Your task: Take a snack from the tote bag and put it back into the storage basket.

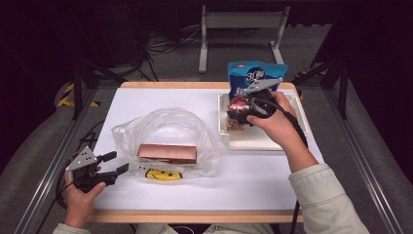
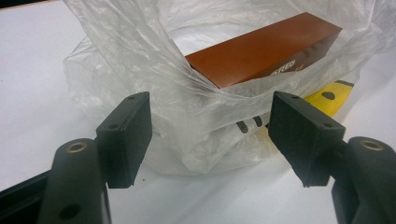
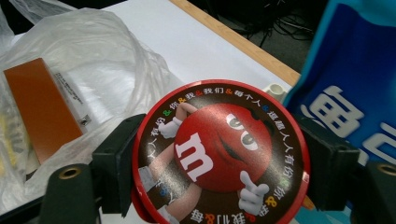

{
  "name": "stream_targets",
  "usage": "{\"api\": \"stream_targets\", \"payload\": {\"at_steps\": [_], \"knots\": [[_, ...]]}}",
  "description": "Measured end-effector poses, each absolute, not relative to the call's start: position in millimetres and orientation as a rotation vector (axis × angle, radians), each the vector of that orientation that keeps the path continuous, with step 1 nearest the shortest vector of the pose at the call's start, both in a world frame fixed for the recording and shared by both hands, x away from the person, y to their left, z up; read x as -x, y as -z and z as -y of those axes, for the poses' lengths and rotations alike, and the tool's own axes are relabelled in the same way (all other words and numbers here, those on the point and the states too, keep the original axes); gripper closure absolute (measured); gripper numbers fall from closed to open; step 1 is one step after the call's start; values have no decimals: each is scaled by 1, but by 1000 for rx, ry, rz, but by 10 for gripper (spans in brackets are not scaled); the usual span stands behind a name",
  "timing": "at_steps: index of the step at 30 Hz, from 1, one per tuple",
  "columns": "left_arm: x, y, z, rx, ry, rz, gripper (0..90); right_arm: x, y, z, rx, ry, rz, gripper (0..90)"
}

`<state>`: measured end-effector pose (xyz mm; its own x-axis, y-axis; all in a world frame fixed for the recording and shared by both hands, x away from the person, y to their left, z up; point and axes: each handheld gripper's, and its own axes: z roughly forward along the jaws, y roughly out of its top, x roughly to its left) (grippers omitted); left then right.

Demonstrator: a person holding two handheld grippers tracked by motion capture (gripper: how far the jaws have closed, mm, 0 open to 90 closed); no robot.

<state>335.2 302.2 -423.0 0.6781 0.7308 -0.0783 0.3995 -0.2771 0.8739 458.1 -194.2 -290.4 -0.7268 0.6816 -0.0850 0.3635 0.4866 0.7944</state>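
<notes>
- Right gripper [image 3: 219,163] jaws clamp a round red candy tub [image 3: 220,151] with cartoon lid.
- Left gripper [image 2: 210,135] jaws apart before clear plastic bag [image 2: 154,79] holding brown box [image 2: 271,46].

Looks like a lab recording rig: white wood-edged table [image 1: 146,97] in black-curtained space, grey carpet floor [image 1: 39,146], loose black cables [image 1: 160,44], metal frame rails [image 1: 53,165].

Bare table [image 1: 253,170] between plastic bag [image 1: 168,127] and white tray [image 1: 263,141]; blue pouch [image 1: 257,73] blocks tray's far side.
</notes>
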Motion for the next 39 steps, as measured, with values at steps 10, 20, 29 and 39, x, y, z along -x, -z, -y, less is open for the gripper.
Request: {"api": "stream_targets", "payload": {"at_steps": [10,20,29,39], "knots": [[-335,423,-302,-1903,-422,-884,309,-461,290,216,-910,-1101,-2316,260],[-335,423,-302,-1904,-420,-883,310,-462,289,244,-976,-1084,-2261,260],[-336,423,-301,-1907,-418,-879,310,-465,294,261,-1008,-1055,-2234,259],[-335,423,-301,-1909,-414,-878,310,-471,299,281,-1038,-1032,-2209,259]]}}
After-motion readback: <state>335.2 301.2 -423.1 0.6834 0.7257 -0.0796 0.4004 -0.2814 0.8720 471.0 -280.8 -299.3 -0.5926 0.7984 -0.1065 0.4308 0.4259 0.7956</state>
